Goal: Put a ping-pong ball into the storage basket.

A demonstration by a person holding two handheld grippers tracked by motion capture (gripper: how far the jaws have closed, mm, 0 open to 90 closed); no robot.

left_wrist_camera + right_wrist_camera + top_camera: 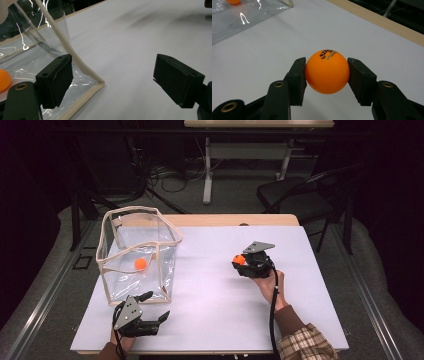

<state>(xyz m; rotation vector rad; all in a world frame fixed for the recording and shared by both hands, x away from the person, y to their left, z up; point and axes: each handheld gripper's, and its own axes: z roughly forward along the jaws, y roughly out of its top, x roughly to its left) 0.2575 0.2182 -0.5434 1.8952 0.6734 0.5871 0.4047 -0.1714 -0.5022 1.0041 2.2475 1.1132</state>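
Two orange balls: one pinched between the right tongs (327, 75) as ball (327, 72), lifted off the table (210, 285), likely bound for the bag (137, 255). Left tongs (112, 82) gape wide at the bag's near corner, probably steadying it. Second ball (141, 264) sits inside the bag, half cut off in the left gripper view.

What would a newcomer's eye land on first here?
The orange ball pinched between the right gripper's jaws, right of the table's centre. Next the clear bag standing open at the left with a second orange ball inside, the left gripper open at its near corner.
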